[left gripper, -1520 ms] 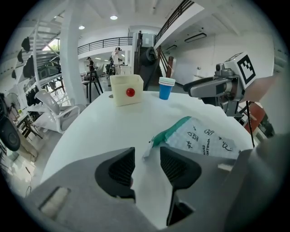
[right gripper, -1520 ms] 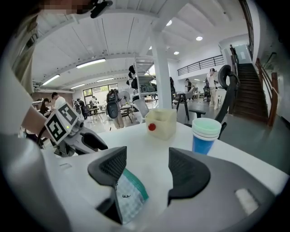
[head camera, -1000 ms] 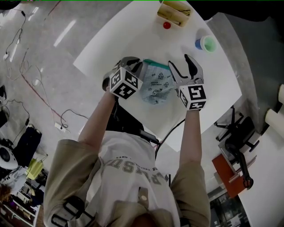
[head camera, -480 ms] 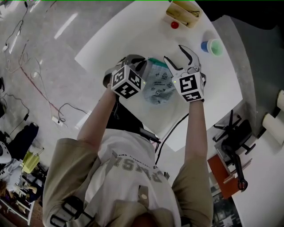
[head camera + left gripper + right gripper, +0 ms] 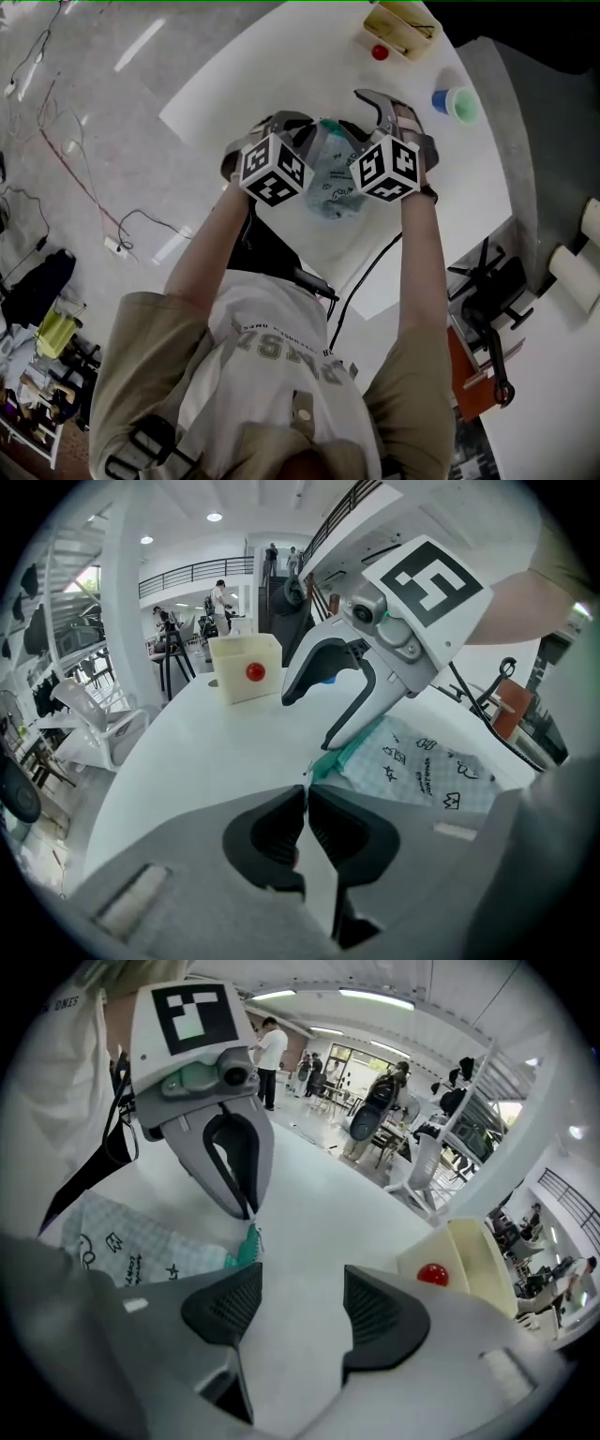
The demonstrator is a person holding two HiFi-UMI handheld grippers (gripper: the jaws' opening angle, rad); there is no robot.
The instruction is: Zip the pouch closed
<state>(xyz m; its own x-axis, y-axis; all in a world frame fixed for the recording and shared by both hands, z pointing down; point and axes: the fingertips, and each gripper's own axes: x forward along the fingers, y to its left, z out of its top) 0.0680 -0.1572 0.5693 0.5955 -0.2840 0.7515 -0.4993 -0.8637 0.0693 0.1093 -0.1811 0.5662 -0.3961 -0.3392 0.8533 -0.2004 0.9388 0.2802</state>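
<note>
Pouch: flat on white table, by the edge nearest me. Left gripper: jaws just closed, pinching its teal zip end. Right gripper: wide open, empty, beside that end. I'd hold the anchor firm, nip the slider, pull straight.

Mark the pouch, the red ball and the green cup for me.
pouch (image 5: 427, 766): left gripper view, on its printed fabric side.
red ball (image 5: 254, 672): left gripper view, on its centre.
green cup (image 5: 465, 102): head view, on its open top.
</note>
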